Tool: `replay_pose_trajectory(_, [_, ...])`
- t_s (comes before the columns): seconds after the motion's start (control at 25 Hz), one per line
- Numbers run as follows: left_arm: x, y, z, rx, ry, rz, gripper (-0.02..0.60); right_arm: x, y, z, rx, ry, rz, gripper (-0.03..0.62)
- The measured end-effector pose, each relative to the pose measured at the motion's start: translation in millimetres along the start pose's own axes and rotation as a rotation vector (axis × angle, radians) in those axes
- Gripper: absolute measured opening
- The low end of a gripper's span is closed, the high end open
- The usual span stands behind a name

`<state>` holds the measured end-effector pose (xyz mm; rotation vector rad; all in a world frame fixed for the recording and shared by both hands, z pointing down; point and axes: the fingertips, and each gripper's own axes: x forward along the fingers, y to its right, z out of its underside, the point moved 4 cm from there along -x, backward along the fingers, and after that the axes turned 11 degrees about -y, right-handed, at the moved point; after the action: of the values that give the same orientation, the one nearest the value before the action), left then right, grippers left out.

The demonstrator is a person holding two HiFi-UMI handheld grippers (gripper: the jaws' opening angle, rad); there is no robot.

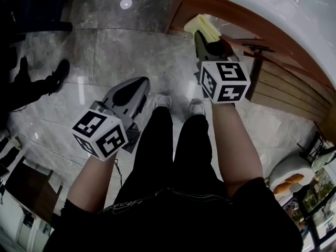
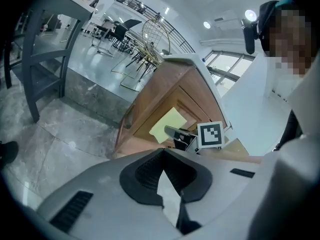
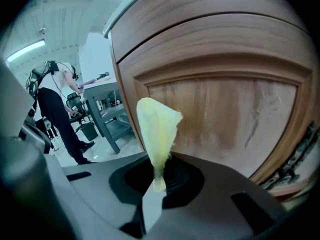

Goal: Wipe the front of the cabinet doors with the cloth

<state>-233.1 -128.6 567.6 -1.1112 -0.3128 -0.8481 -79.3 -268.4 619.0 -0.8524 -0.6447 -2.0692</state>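
Wooden cabinet door (image 3: 225, 109) faces right tongs (image 3: 157, 184) pinching yellow cloth (image 3: 157, 129), perhaps touching it; left tongs (image 2: 170, 184) closed, empty.

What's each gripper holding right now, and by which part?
The right gripper is shut on the yellow cloth, pinching one bunched end; the rest sticks out beyond the jaws. The left gripper is shut and empty.
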Motion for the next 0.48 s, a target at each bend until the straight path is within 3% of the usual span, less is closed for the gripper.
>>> replay_pose_trajectory(0.48, [51,42,0,0.047,-0.061,0.044,0.006,-33,66,28,0.084,0.017,0.089,0.04])
